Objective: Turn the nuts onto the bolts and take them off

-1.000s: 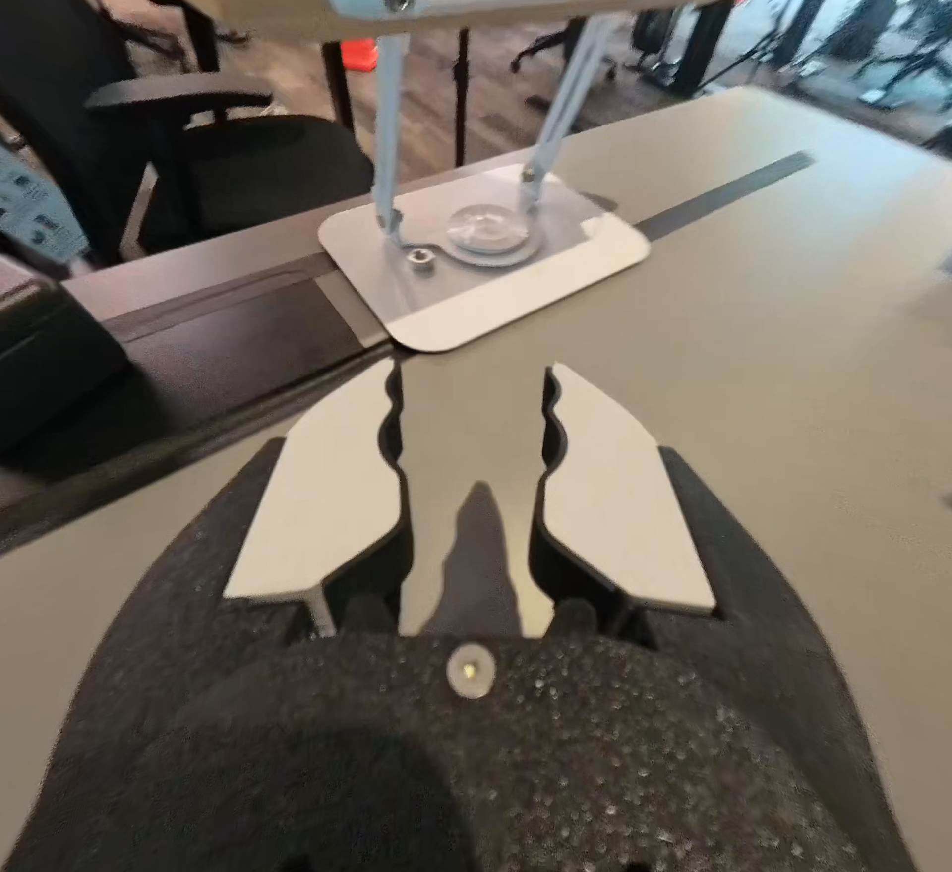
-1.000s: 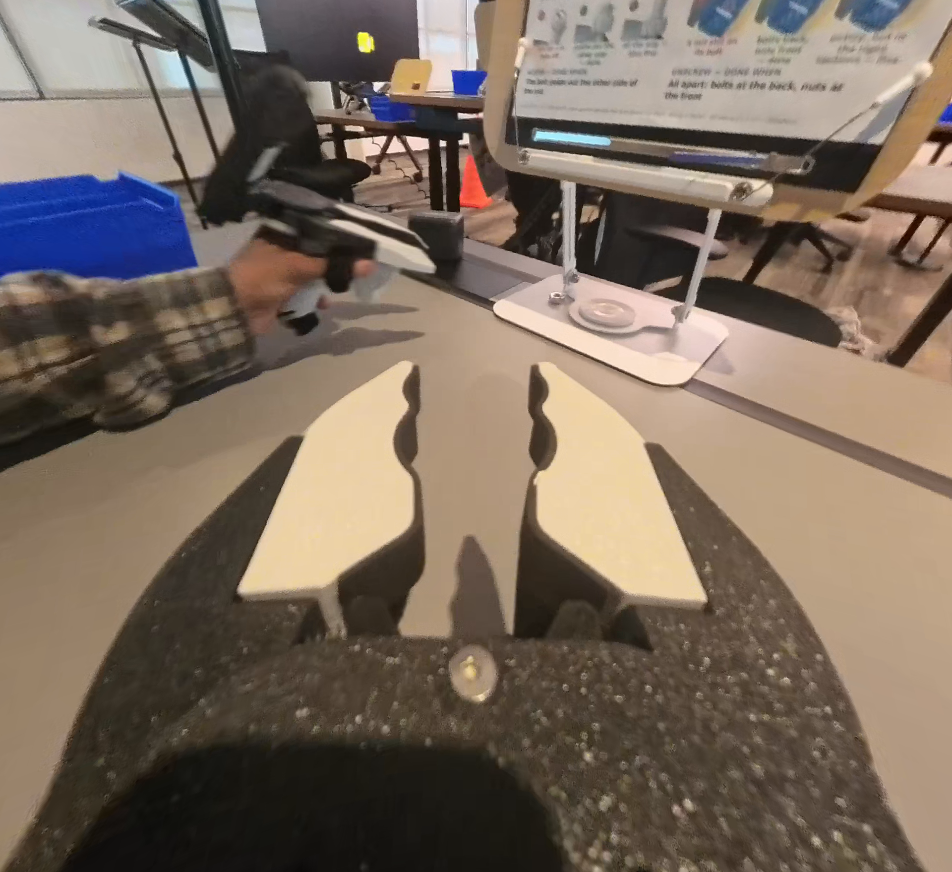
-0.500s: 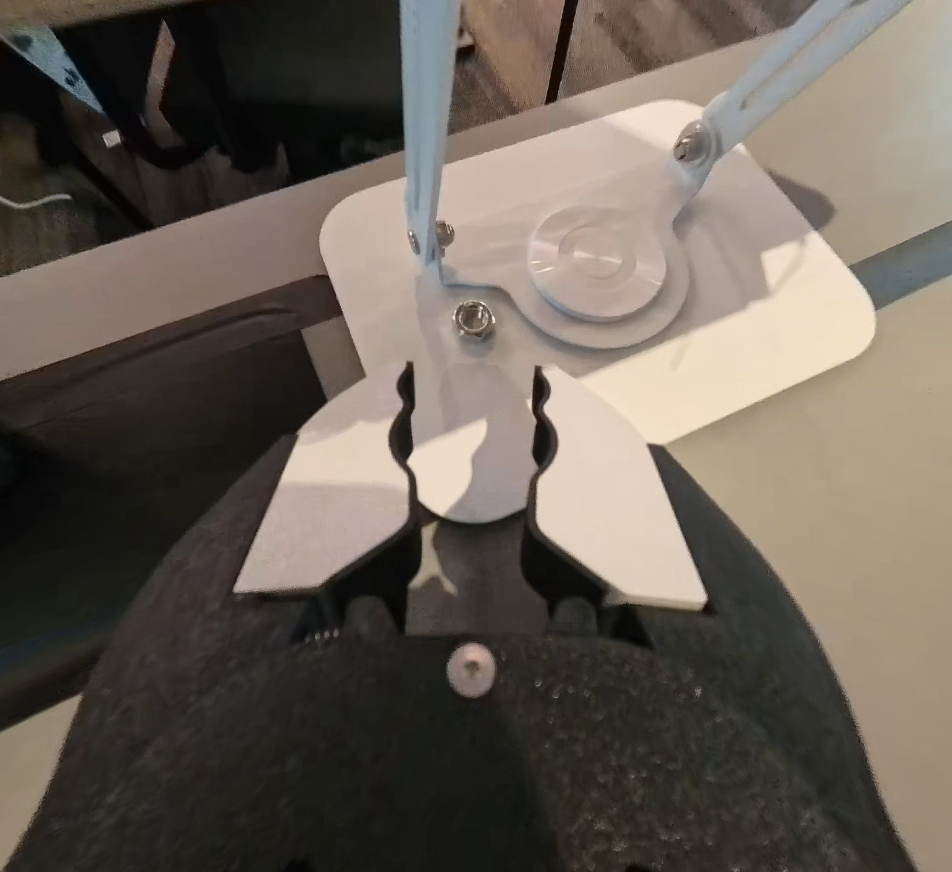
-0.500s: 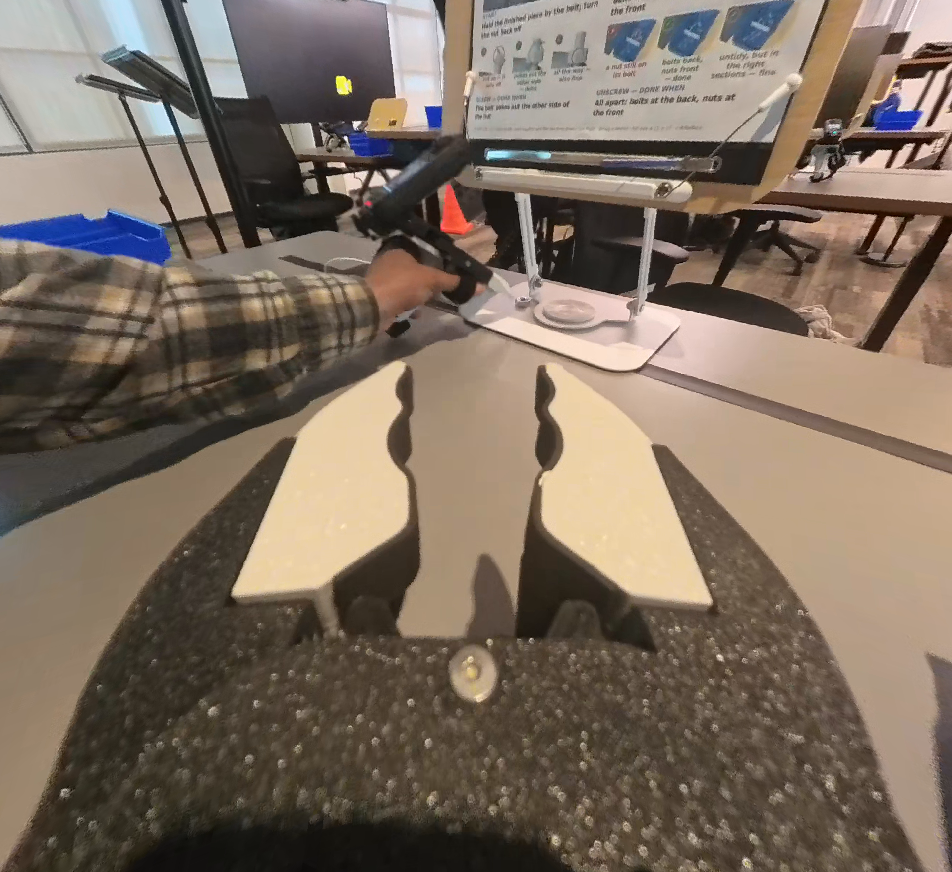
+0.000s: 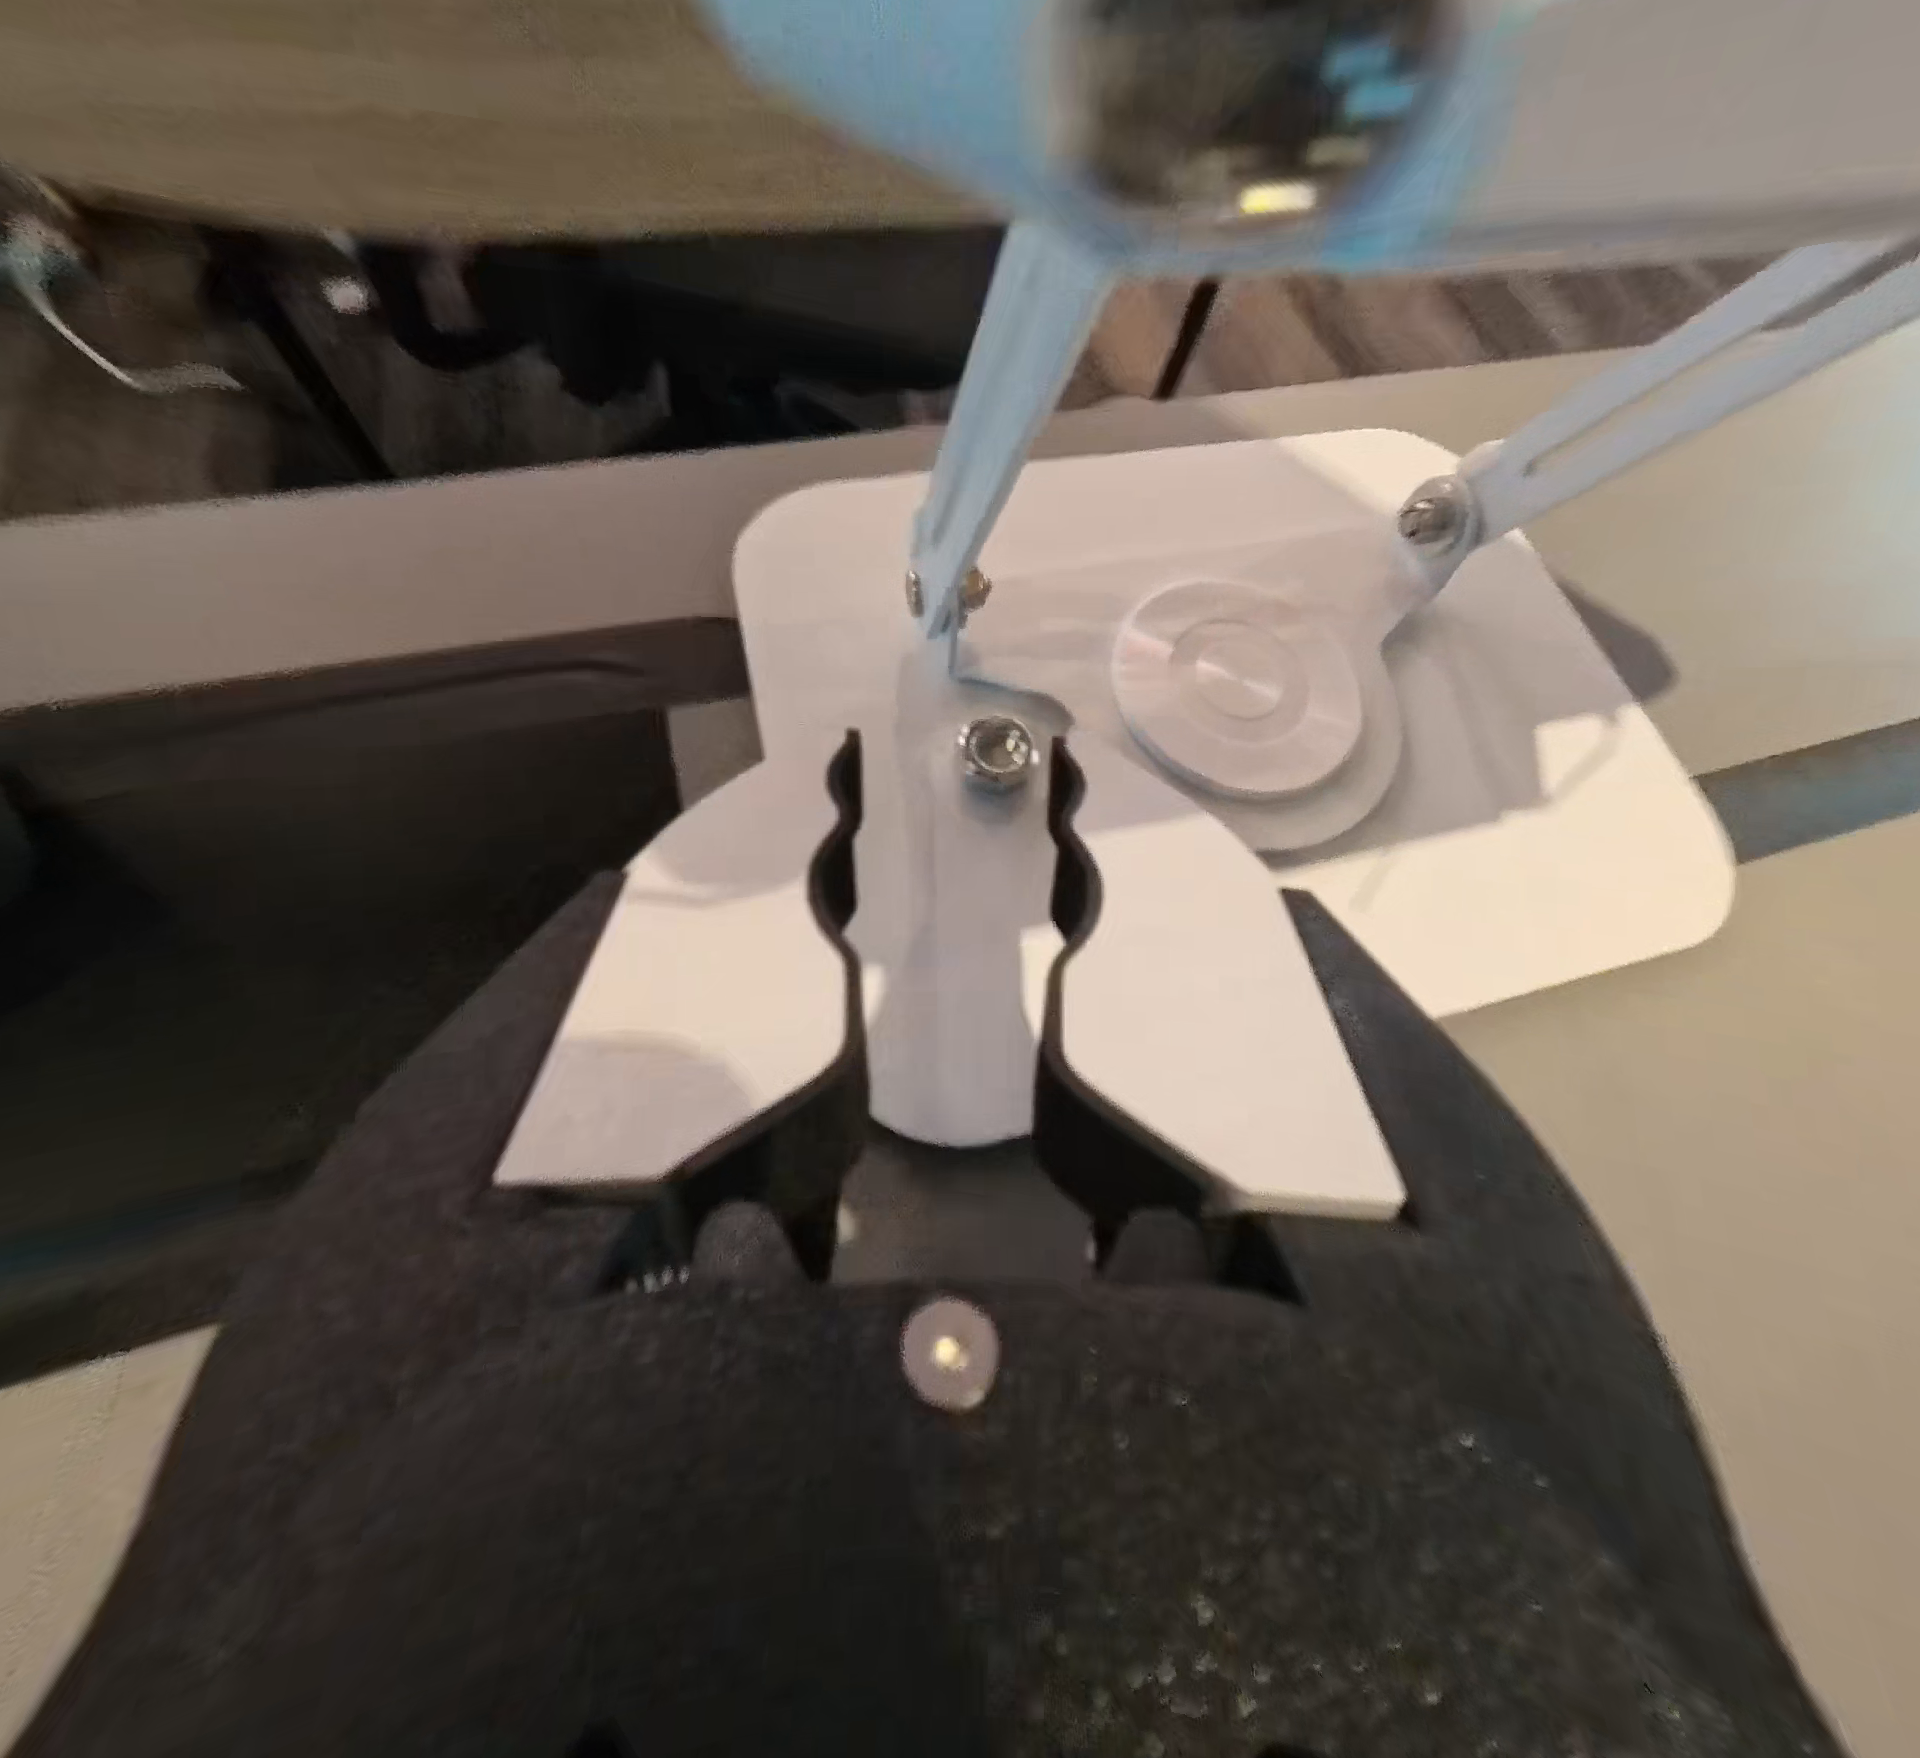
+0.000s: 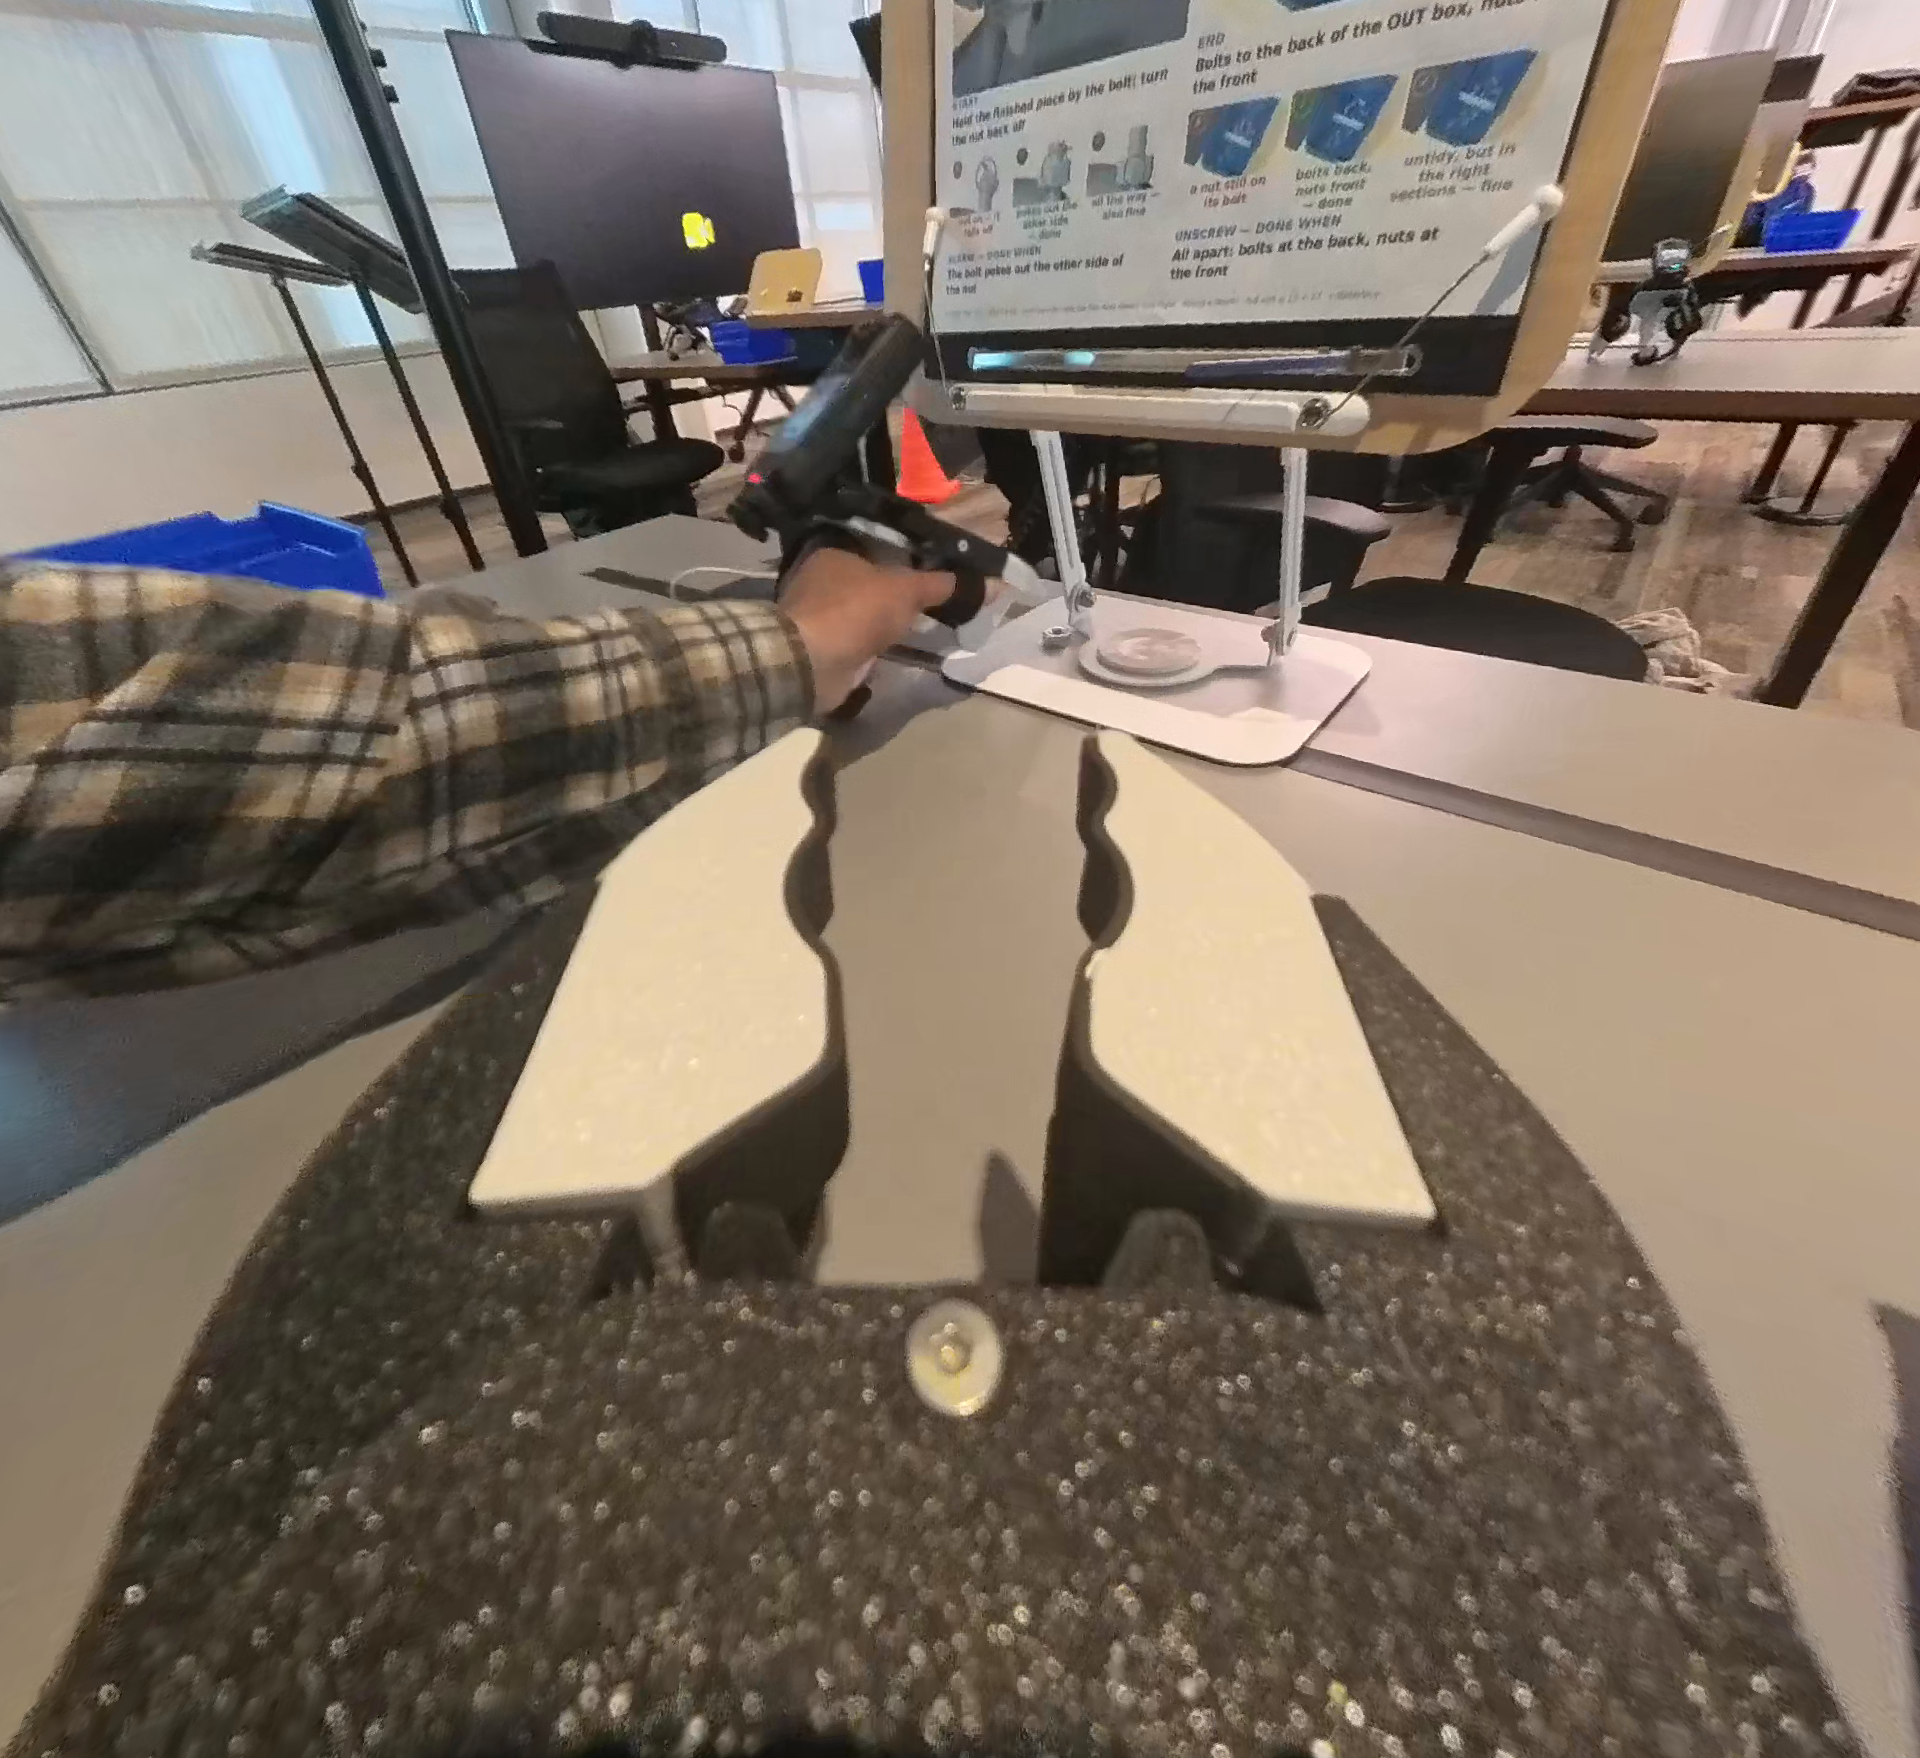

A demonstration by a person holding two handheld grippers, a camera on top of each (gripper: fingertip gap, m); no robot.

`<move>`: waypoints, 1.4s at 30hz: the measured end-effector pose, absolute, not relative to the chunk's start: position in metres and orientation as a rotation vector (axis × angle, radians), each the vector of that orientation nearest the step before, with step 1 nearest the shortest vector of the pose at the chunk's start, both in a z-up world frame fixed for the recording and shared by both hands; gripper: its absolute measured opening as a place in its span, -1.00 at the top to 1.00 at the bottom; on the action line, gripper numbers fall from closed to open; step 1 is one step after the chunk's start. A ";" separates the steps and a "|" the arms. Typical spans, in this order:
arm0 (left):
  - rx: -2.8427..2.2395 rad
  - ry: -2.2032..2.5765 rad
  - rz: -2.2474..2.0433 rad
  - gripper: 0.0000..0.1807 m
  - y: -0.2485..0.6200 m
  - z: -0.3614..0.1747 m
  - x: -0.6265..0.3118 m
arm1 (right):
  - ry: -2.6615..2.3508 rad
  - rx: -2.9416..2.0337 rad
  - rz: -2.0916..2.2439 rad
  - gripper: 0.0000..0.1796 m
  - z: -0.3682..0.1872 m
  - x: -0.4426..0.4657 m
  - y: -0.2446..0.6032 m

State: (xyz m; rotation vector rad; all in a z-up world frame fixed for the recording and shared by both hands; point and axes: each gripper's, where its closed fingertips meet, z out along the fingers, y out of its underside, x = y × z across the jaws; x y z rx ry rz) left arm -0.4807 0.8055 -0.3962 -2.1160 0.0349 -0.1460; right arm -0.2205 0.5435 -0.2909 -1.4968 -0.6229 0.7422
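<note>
While jaws gape, nut [image 5: 997, 752] on stand base [image 5: 1558, 877], blue bin [image 6: 239, 545] contents hidden

Plaid sleeve [image 6: 364, 732], tan/black; claw [image 6: 951, 773] w/ white scalloped fingers [image 6: 686, 1002], speckled black body, silver screw [image 6: 951, 1357].

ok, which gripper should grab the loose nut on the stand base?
Left. The left gripper is open with the nut between its fingertips, on the white stand base. The right gripper sits open over bare table, well short of the base.
</note>
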 end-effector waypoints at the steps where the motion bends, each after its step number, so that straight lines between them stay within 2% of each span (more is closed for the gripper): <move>1: -2.137 -0.009 -0.219 0.67 0.804 -0.398 -0.479 | -0.619 -1.496 0.750 0.51 -0.290 -0.220 0.543; 9: -1.869 -0.576 -1.008 0.69 0.792 -0.375 -0.483 | -0.616 -1.474 0.753 0.51 -0.283 -0.219 0.539; 12: -1.845 -0.648 -1.166 0.82 0.796 -0.373 -0.479 | -0.617 -1.478 0.770 0.51 -0.284 -0.221 0.538; 14: -1.861 -0.662 -1.172 0.93 0.800 -0.375 -0.480 | -0.627 -1.474 0.746 0.52 -0.284 -0.220 0.539; 19: -1.925 -0.633 -1.038 1.00 0.811 -0.382 -0.493 | -0.633 -1.470 0.730 0.55 -0.284 -0.219 0.540; 32: -2.176 -0.471 -0.836 1.00 0.831 -0.416 -0.478 | -0.625 -1.497 0.732 0.58 -0.288 -0.214 0.545; 42: -2.287 -0.346 -0.922 1.00 0.820 -0.423 -0.454 | -0.630 -1.493 0.724 0.58 -0.286 -0.213 0.544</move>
